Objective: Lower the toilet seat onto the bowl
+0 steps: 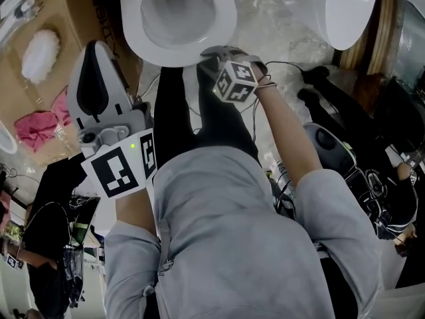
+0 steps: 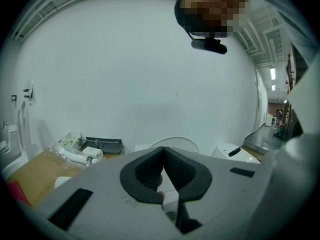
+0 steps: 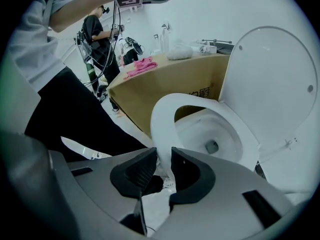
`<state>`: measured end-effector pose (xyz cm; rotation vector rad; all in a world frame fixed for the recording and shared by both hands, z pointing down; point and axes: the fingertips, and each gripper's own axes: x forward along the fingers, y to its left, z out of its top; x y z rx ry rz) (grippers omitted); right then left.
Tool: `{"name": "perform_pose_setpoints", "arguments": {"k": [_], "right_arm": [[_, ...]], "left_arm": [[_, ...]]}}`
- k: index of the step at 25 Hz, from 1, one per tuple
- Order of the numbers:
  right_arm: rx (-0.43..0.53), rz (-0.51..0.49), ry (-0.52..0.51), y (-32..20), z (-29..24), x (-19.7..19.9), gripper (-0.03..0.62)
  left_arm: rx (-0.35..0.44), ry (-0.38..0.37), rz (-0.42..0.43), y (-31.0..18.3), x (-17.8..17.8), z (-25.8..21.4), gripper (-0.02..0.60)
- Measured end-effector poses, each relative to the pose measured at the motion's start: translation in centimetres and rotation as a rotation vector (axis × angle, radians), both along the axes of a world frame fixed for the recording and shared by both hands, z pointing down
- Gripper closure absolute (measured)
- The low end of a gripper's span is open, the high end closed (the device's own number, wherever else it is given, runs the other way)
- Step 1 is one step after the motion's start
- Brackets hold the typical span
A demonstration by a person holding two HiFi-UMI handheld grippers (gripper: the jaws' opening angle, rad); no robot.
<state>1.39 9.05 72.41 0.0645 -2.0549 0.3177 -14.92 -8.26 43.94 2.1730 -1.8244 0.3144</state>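
In the head view the white toilet seat [image 1: 136, 28] rings the bowl [image 1: 178, 8] at the top. My right gripper [image 1: 207, 57] reaches down to the seat's near front edge. The right gripper view shows the seat [image 3: 162, 114] tilted a little above the bowl [image 3: 210, 134], its front rim pinched between the pads of my right gripper [image 3: 161, 159]. The lid [image 3: 272, 84] stands upright behind. My left gripper [image 1: 98, 48] hovers left of the toilet and holds nothing. Its tips [image 2: 164, 151] meet against a white wall.
A cardboard box [image 3: 165, 79] left of the toilet carries a pink cloth [image 3: 141, 65] and small items. A second white toilet [image 1: 339, 8] stands at the upper right. Cables and dark equipment [image 1: 332, 145] lie on the floor at the right. Another person [image 3: 97, 34] stands further back.
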Motion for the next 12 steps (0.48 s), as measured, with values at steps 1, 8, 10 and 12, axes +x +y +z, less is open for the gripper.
{"name": "perform_pose_setpoints", "arguments": {"k": [1,8,10,12], "right_arm": [[-0.006,-0.004,0.001,0.0,0.3,0.0,0.513],[-0.037,-0.007,0.015,0.7,2.1,0.3,0.516],[-0.045,-0.003,0.021,0.9,2.6,0.4,0.517],[-0.05,0.002,0.026,1.3,3.1,0.4,0.517]], "left_arm": [[-0.004,-0.001,-0.003,-0.2,-0.1,0.2,0.581],[-0.015,0.0,-0.01,-0.9,0.2,1.0,0.581],[-0.015,0.0,-0.007,-0.9,0.2,1.1,0.581],[-0.014,-0.001,-0.004,-0.8,0.1,1.2,0.581]]}}
